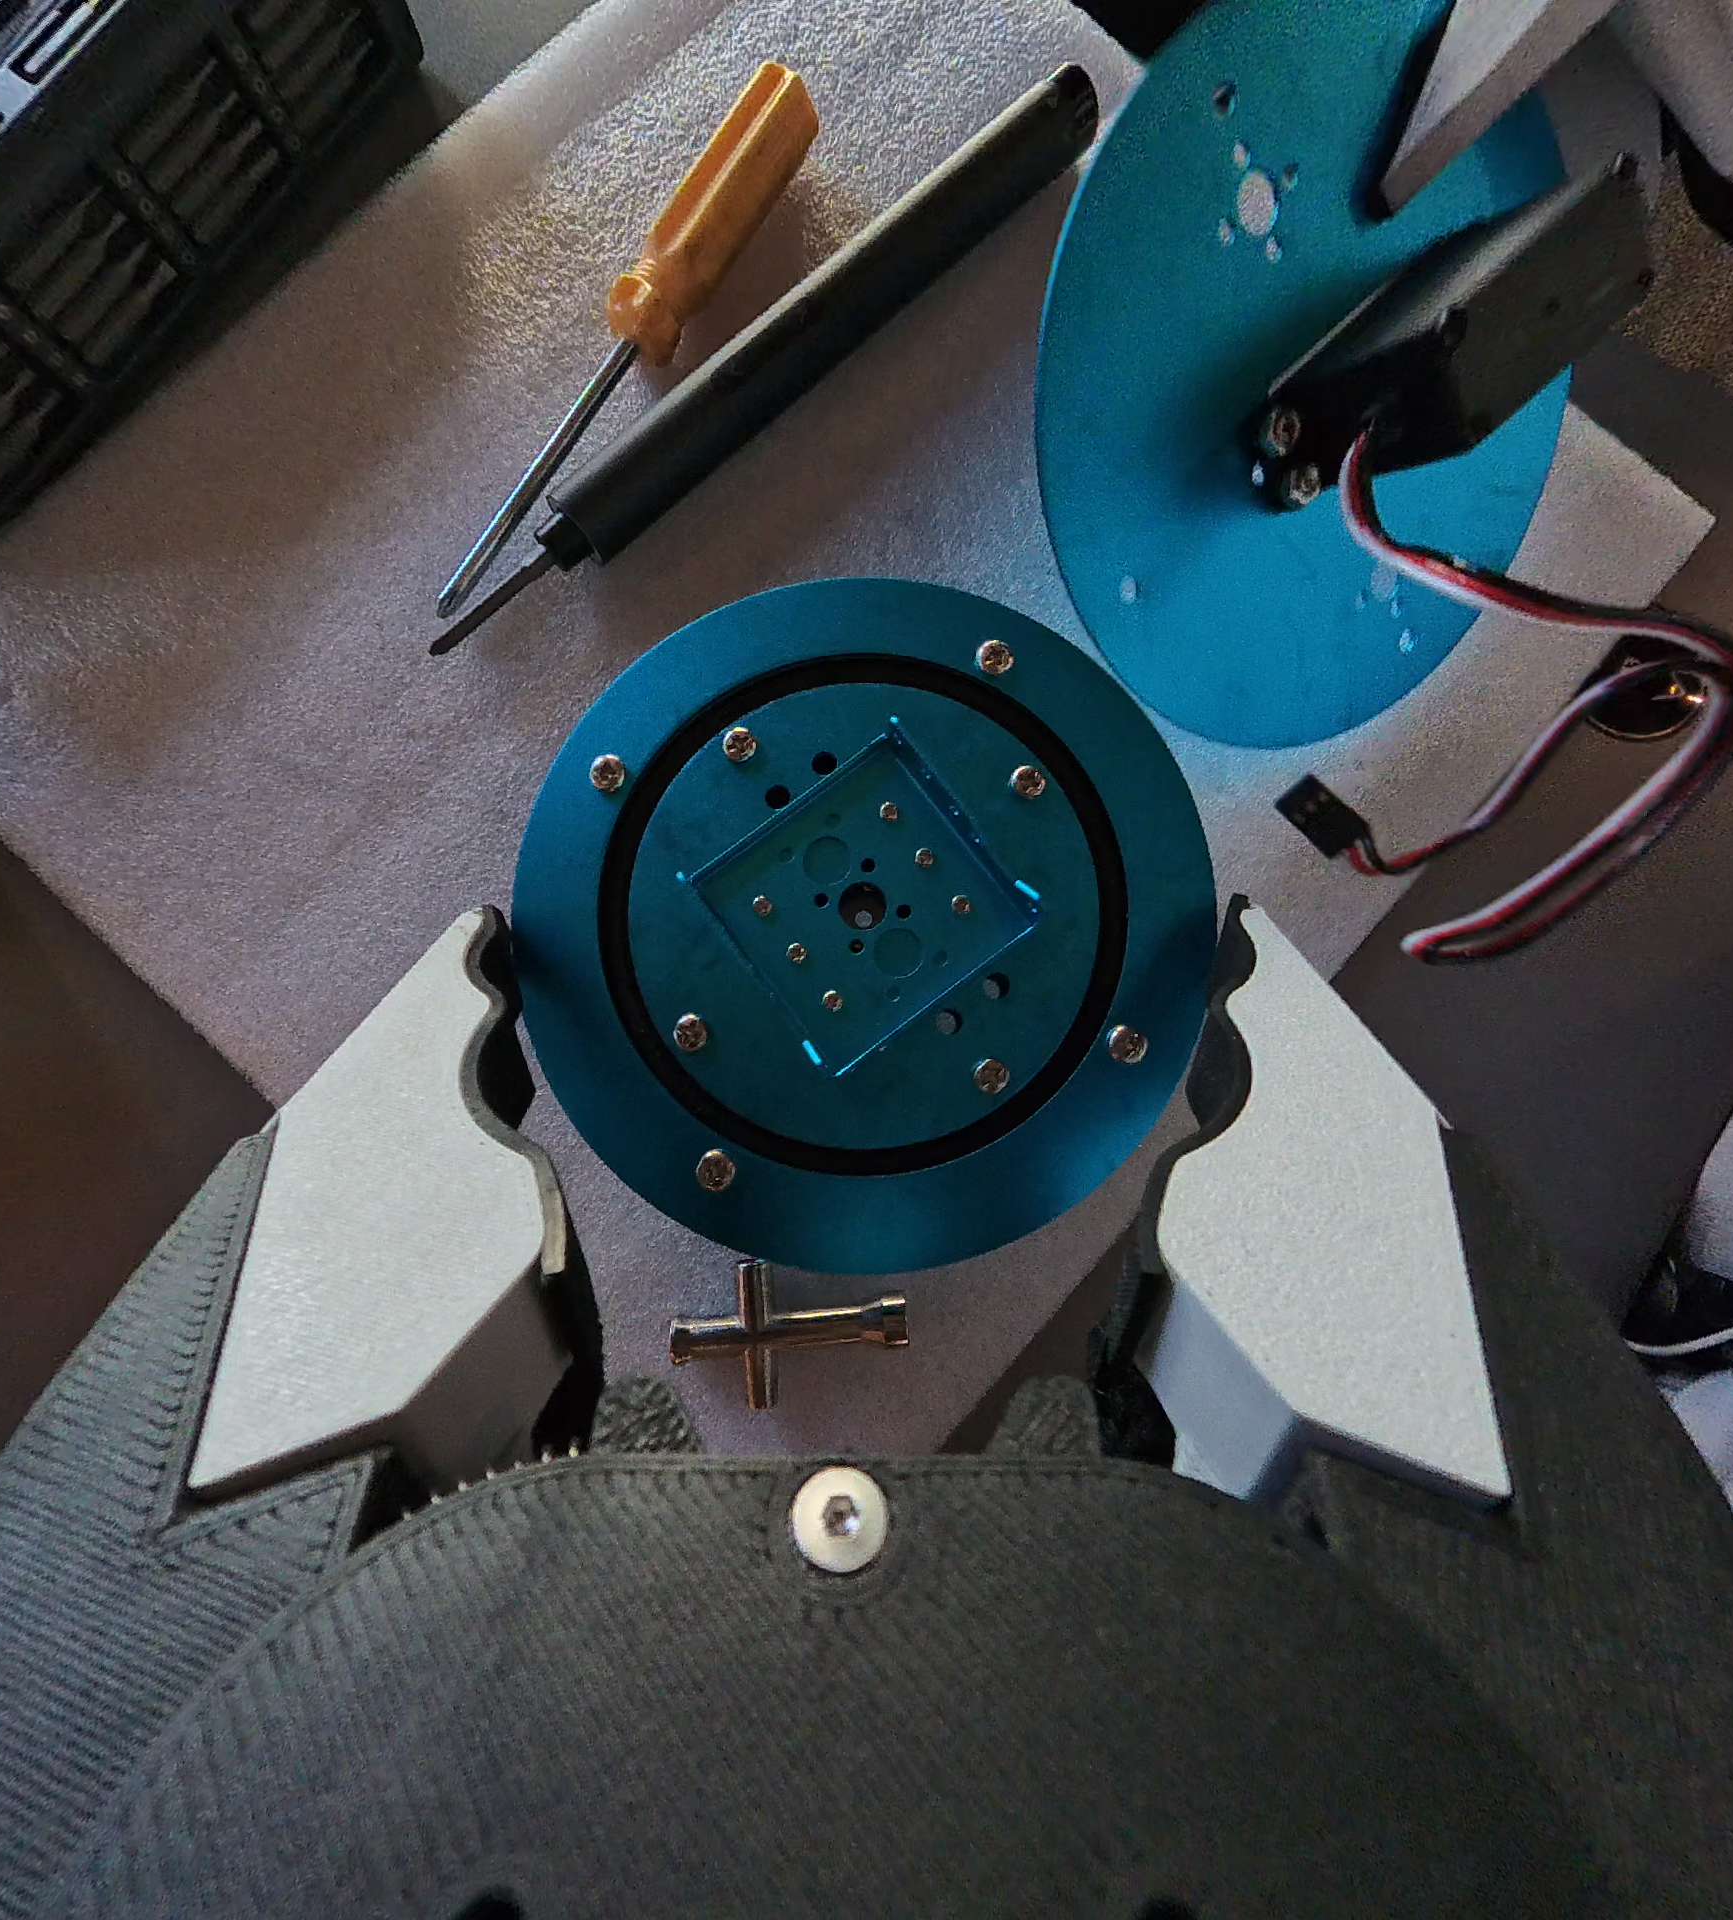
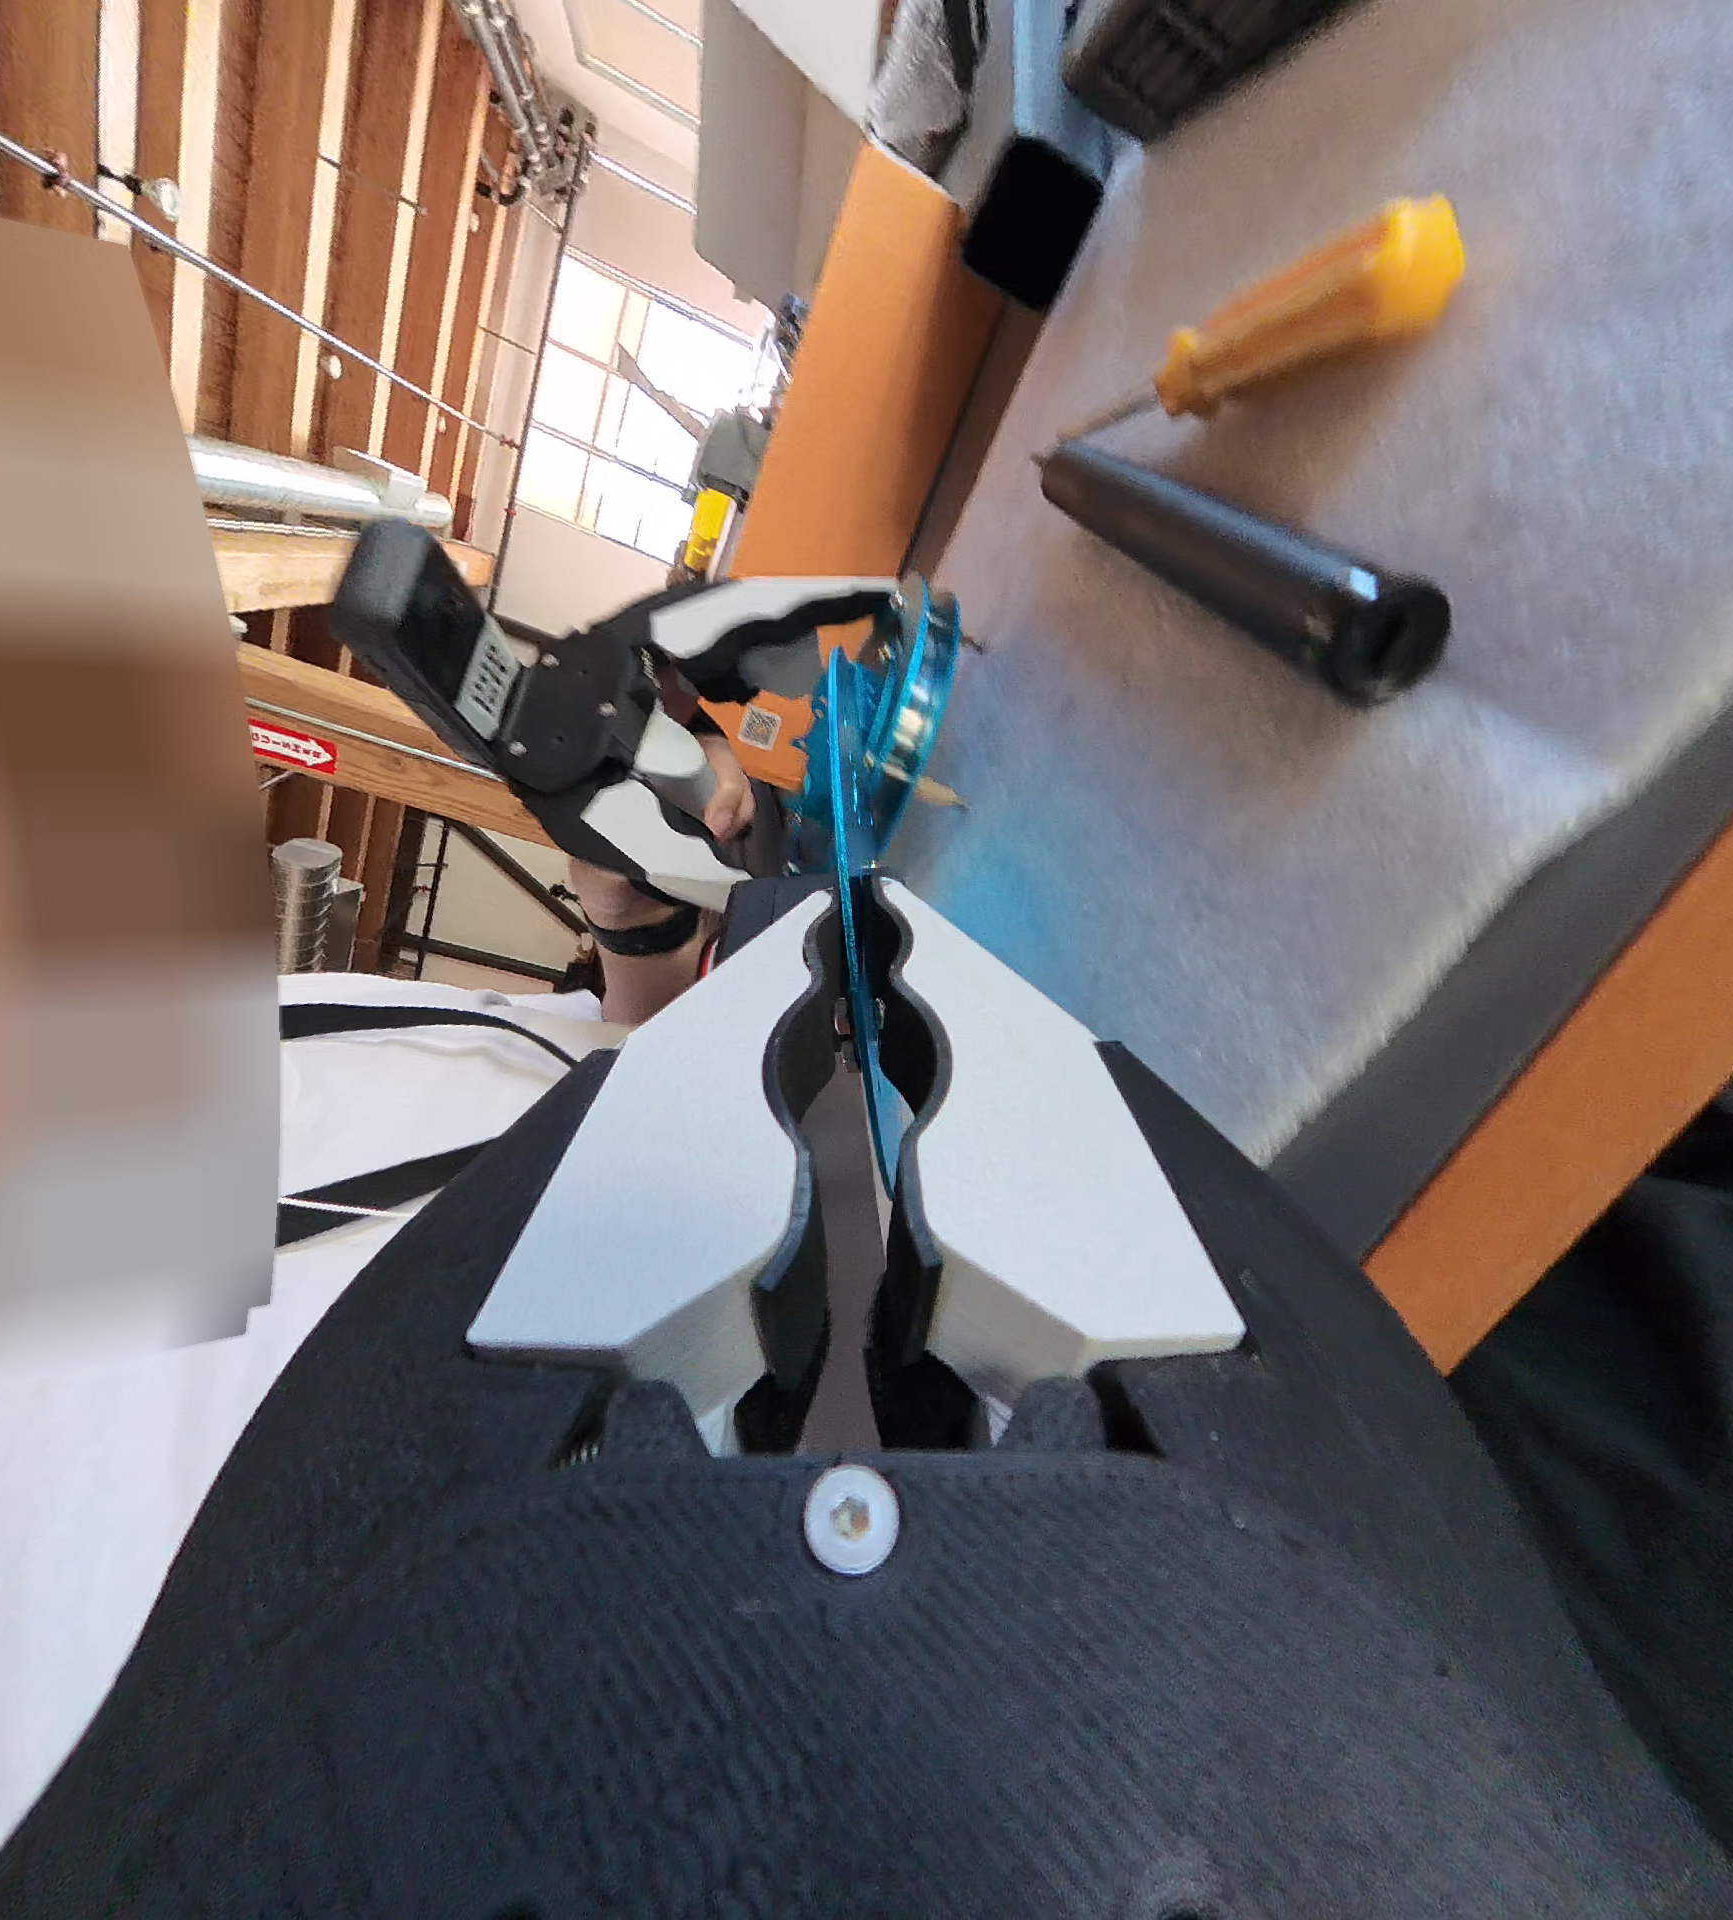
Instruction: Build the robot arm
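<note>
My left gripper (image 1: 862,925) has its fingers on opposite edges of a blue round bearing assembly (image 1: 862,925) with a black ring, a square recess and several screws. It holds the assembly just over the grey foam mat (image 1: 249,644). My right gripper (image 2: 857,894) is shut on the edge of a thin blue round plate (image 2: 867,1049), seen edge-on. In the left wrist view this plate (image 1: 1205,468) stands tilted to the upper right, with a black servo (image 1: 1464,322) screwed to it. The servo's red, white and black cable (image 1: 1568,790) hangs down to the mat.
An orange-handled screwdriver (image 1: 706,218) and a black driver handle (image 1: 810,322) lie side by side on the mat. A small metal cross wrench (image 1: 784,1335) lies between my left fingers. A black bit case (image 1: 83,229) stands at the far left. A person in white stands close by (image 2: 114,1455).
</note>
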`<state>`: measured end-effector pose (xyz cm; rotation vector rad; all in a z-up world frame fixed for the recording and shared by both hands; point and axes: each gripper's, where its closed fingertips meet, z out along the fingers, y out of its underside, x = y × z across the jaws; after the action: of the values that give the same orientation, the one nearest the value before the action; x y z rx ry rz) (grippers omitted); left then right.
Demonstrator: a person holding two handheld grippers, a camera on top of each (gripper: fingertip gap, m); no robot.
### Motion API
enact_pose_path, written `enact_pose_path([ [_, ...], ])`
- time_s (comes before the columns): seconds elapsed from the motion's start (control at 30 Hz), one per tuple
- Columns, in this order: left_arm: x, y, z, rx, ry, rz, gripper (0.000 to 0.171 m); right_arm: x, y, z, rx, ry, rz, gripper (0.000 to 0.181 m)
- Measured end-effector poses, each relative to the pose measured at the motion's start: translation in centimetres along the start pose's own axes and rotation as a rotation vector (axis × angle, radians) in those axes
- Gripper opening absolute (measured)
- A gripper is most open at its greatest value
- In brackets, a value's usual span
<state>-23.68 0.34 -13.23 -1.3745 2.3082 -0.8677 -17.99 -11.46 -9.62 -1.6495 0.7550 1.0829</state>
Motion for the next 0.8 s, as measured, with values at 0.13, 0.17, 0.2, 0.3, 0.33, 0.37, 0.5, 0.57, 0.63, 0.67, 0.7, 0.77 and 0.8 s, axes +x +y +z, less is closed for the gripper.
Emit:
enact_pose_path([
  [0.13,-0.1,-0.1,-0.1,0.022,0.041,-0.057,0.13,-0.7,-1.8,-0.5,0.028,-0.003,-0.081,0.0],
  [0.17,-0.1,-0.3,-0.3,0.037,0.059,-0.081,0.127,-0.7,-2.2,-0.6,0.033,0.003,-0.102,0.0],
  [0.2,-0.2,-0.5,-0.5,0.055,0.081,-0.105,0.125,-0.8,-2.6,-0.7,0.039,0.007,-0.122,0.0],
  [0.3,-0.5,-1.7,-1.5,0.13,0.119,-0.16,0.118,-0.9,-3.9,-1.0,0.072,0.006,-0.18,0.0],
  [0.33,-0.7,-2.1,-1.9,0.156,0.118,-0.167,0.116,-1.0,-4.4,-1.0,0.083,0.013,-0.207,0.0],
  [0.37,-1.0,-2.5,-2.2,0.178,0.112,-0.168,0.115,-1.0,-4.8,-1.1,0.092,0.02,-0.24,0.0],
  [0.5,-1.5,-3.9,-3.4,0.241,0.08,-0.144,0.11,-1.5,-6.2,-1.1,0.122,0.012,-0.316,0.0],
  [0.57,-1.2,-4.5,-3.8,0.264,0.086,-0.13,0.107,-1.9,-6.6,-1.1,0.132,-0.002,-0.331,0.0],
  [0.63,-1.1,-4.8,-3.9,0.279,0.08,-0.122,0.104,-2.1,-6.7,-1.0,0.132,-0.004,-0.357,0.0],
  [0.67,-1.1,-4.9,-3.9,0.28,0.075,-0.118,0.102,-2.2,-6.7,-1.0,0.133,0.001,-0.377,0.0],
  [0.7,-1.1,-4.9,-3.8,0.278,0.073,-0.116,0.101,-2.3,-6.6,-1.0,0.133,0.007,-0.398,0.0],
  [0.77,-0.9,-4.9,-3.5,0.273,0.078,-0.116,0.1,-2.6,-6.4,-0.9,0.127,0.02,-0.441,0.0],
  [0.8,-0.9,-4.9,-3.4,0.271,0.082,-0.116,0.1,-2.6,-6.4,-0.9,0.128,0.037,-0.465,0.0],
])
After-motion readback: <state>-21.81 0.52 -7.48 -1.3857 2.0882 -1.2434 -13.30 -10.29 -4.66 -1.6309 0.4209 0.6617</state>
